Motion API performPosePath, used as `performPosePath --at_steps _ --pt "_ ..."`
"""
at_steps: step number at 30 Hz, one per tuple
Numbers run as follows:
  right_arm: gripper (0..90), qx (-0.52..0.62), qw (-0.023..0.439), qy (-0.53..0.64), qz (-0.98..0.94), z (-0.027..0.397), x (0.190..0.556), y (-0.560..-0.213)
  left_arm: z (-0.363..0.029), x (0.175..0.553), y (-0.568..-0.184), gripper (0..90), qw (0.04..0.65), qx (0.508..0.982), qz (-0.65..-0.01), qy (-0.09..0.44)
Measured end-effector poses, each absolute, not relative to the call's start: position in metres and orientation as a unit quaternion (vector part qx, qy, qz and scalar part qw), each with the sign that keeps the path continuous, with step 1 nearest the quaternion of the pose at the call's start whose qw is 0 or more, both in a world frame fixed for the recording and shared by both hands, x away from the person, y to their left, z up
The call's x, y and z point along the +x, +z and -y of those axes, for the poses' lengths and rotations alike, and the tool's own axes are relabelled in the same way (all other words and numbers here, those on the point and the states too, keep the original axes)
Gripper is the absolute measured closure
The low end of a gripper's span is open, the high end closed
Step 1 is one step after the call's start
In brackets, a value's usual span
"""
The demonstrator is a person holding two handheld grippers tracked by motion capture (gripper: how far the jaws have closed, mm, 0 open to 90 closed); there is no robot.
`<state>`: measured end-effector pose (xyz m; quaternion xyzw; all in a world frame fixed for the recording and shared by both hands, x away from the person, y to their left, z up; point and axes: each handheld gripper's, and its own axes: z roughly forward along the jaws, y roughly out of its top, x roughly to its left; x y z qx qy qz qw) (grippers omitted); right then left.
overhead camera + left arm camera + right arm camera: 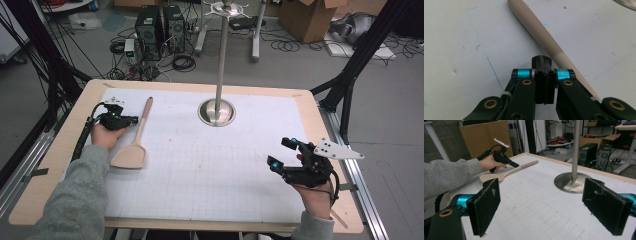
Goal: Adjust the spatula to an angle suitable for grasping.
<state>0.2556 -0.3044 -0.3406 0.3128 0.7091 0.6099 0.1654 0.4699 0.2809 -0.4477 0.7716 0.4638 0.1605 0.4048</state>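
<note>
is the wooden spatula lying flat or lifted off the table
Lying flat: the pale wooden spatula rests along its whole length on the white gridded mat, blade and handle both down, in the high view.

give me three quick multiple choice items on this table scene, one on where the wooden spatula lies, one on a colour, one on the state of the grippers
1. The wooden spatula lies:
A. beside the left gripper
B. under the right gripper
C. on the floor

2. The person's sleeve is:
A. red
B. grey
C. yellow

3. The right gripper's jaws are:
A. shut on the spatula
B. shut on nothing
C. open, holding nothing

Answers:
1 A: the left gripper's tips sit at the spatula's handle.
2 B: the high view shows grey fabric.
3 C: the right gripper view shows the pads wide apart with bare table between them.
</note>
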Motion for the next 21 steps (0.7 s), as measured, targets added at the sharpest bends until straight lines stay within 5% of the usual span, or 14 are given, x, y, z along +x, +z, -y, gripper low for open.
performPosePath --at_steps 21 --pt "14.0 0.313 0.168 0.606 -0.712 0.3042 0.2569 -0.3417 -0.2724 0.4726 -0.4478 89.8 0.409 0.779 -0.452 0.144"
